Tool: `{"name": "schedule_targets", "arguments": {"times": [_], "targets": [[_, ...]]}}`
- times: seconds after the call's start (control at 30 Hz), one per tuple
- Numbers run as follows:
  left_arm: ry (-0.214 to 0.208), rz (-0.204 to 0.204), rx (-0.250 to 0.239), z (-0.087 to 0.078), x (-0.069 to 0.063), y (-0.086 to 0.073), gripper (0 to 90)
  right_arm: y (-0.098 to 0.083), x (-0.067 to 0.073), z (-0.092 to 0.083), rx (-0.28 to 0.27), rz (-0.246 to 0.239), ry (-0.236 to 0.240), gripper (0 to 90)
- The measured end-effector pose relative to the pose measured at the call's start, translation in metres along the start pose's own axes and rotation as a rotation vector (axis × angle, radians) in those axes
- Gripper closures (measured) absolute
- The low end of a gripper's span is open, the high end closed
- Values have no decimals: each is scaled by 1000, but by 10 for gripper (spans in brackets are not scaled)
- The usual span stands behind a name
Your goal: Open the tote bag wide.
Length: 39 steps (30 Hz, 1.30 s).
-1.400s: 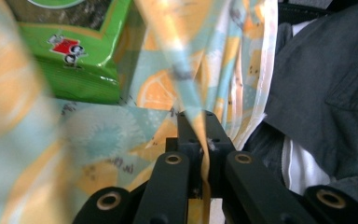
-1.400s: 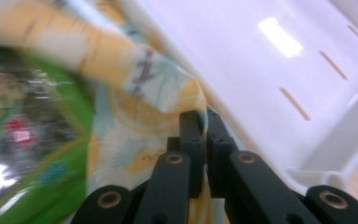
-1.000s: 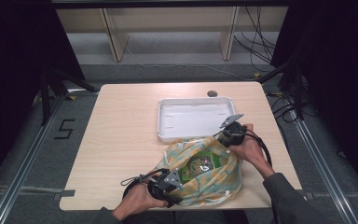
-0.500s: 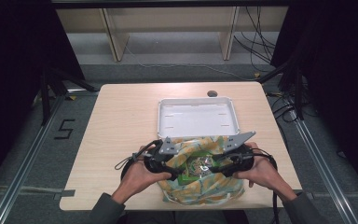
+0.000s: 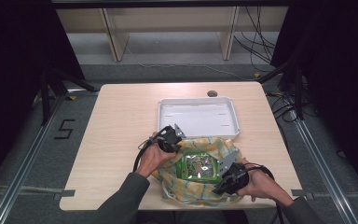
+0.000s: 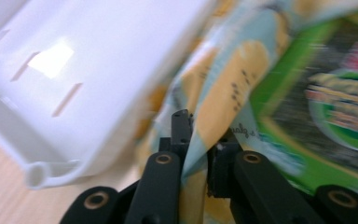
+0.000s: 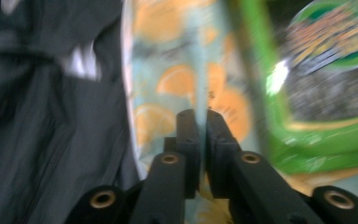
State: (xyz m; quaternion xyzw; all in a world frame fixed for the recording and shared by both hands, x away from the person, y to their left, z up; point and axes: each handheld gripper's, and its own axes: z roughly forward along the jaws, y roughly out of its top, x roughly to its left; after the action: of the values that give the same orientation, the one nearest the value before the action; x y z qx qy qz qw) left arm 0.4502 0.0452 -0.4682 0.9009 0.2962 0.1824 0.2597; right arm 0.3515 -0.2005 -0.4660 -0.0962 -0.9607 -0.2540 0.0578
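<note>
Pinching the patterned cloth (image 5: 193, 186) at two opposite corners seems meant to lift them over the green packet (image 5: 197, 167) lying in its middle, just in front of the white tray (image 5: 196, 116). Left gripper (image 6: 200, 135) has just closed on a fold at the corner nearest the tray (cloth runs plainly between its jaws), that hand reaching forward. Right gripper (image 7: 201, 140) has likewise just clamped the corner farthest from the tray, jaws aimed in at the packet.

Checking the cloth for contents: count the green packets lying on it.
1. The green packet lies on the middle of the patterned cloth, between the left gripper and right gripper. Folds may hide more.
</note>
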Motion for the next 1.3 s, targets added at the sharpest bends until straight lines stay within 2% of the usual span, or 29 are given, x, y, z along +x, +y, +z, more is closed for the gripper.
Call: {"name": "schedule_targets", "arguments": {"times": [0.1, 0.13, 0.17, 0.2, 0.23, 0.27, 0.3, 0.33, 0.37, 0.43, 0.47, 0.5, 0.53, 0.6, 0.67, 0.73, 0.87, 0.93, 0.97, 1.0, 1.07, 1.1, 1.17, 1.23, 1.27, 1.3], "targets": [[1, -37, 1, 6, 8, -1, 848, -5, 9, 7, 41, -8, 16, 900], [2, -33, 7, 6, 10, -2, 848, -7, 13, 8, 58, 19, 24, 900], [0, -37, 11, 7, 11, -2, 845, -8, 14, 10, 60, -7, 26, 900], [-9, -47, 2, 8, 11, -3, 834, -8, 16, 11, 74, 13, 24, 900], [-21, -63, -7, 8, 10, -4, 808, -9, 15, 12, 69, 7, 25, 888], [-34, -69, -9, 6, 10, -4, 767, -9, 16, 11, 63, 31, 19, 864], [-46, -76, -19, 4, 9, -3, 699, -8, 14, 10, 53, 22, 18, 820], [-62, -96, -35, -1, 8, -2, 616, -7, 12, 7, 30, 11, 5, 749], [-86, -102, -48, -7, 8, -1, 561, -6, 11, 4, 2, 23, -12, 669], [-119, -104, -87, -21, 3, 2, 488, -2, 7, -9, -67, 57, -63, 607], [-117, -106, -125, -29, 0, 3, 447, 0, 5, -15, -108, 74, -77, 572], [-125, -111, -151, -37, -2, 4, 422, 2, 4, -21, -144, 109, -95, 552], [-137, -119, -175, -47, -3, 5, 405, 4, 0, -26, -185, 115, -111, 553], [-171, -140, -230, -63, -6, 5, 394, 8, -8, -32, -213, 123, -131, 552], [-199, -144, -266, -79, -10, 5, 404, 12, -17, -33, -212, 138, -153, 552], [-223, -136, -281, -89, -16, 1, 423, 16, -24, -28, -195, 149, -150, 541], [-264, -135, -283, -101, -32, -16, 473, 27, -40, -16, -165, 162, -132, 487], [-270, -119, -292, -103, -41, -25, 548, 33, -48, -9, -141, 165, -125, 459], [-278, -128, -302, -102, -45, -29, 608, 36, -51, -7, -134, 168, -125, 456], [-274, -111, -290, -103, -48, -33, 662, 38, -55, -5, -131, 173, -127, 455], [-290, -113, -289, -100, -56, -40, 743, 44, -63, 1, -136, 137, -111, 447], [-294, -99, -286, -99, -59, -42, 772, 47, -64, 3, -123, 167, -111, 442], [-303, -106, -280, -96, -67, -46, 808, 51, -69, 8, -109, 153, -104, 443], [-301, -76, -261, -94, -72, -49, 820, 54, -74, 14, -99, 134, -94, 441], [-306, -67, -257, -93, -74, -49, 823, 55, -74, 16, -84, 166, -100, 441], [-313, -65, -253, -92, -76, -50, 824, 54, -75, 17, -68, 178, -109, 439]]}}
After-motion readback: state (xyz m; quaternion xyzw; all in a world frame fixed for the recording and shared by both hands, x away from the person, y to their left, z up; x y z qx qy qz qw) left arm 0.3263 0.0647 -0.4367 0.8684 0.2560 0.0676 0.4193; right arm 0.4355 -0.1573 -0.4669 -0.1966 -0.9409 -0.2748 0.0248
